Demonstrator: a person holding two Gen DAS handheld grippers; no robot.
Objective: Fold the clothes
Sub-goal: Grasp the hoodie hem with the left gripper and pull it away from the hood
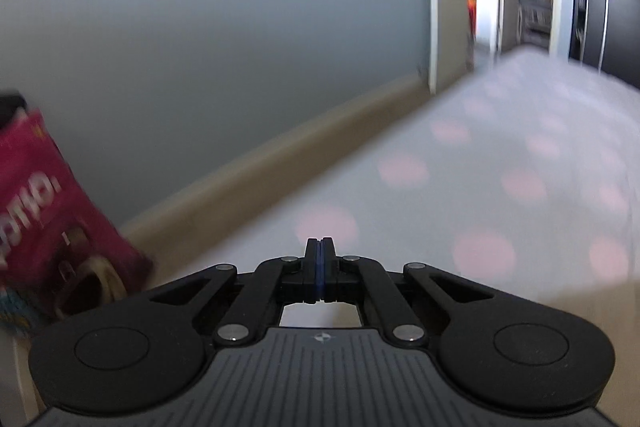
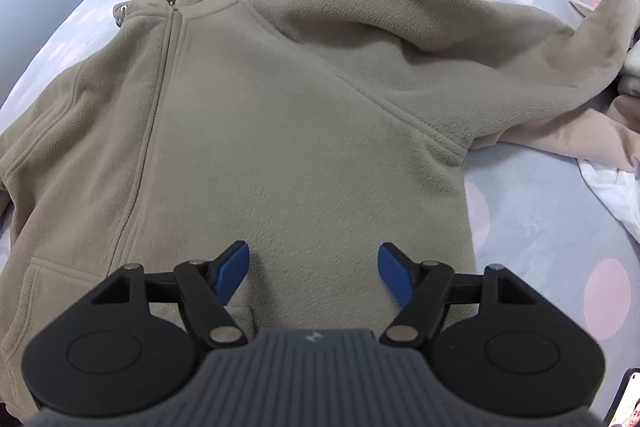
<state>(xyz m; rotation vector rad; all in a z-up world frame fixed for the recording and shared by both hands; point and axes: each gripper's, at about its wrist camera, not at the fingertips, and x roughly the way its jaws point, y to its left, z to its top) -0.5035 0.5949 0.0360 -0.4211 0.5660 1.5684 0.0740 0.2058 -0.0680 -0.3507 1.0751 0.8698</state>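
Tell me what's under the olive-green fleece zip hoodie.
The olive-green fleece zip hoodie lies spread on a pale grey bedsheet with pink dots, which shows around its edges. Whatever lies beneath the fleece itself is covered.

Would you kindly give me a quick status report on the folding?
Left gripper shut, empty, over dotted bedsheet. Right gripper open above flat olive fleece hoodie. Other clothes crowd its sleeve.

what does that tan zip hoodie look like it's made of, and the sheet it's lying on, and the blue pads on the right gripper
Hoodie: probably fleece; matte, fuzzy nap and soft rounded folds.
Sheet: thin woven fabric, likely cotton or a blend; smooth and flat, pale with printed pink dots.
Pads on the right gripper: look like rubber or soft plastic; even blue, smooth, slight sheen. Which one cannot be told.
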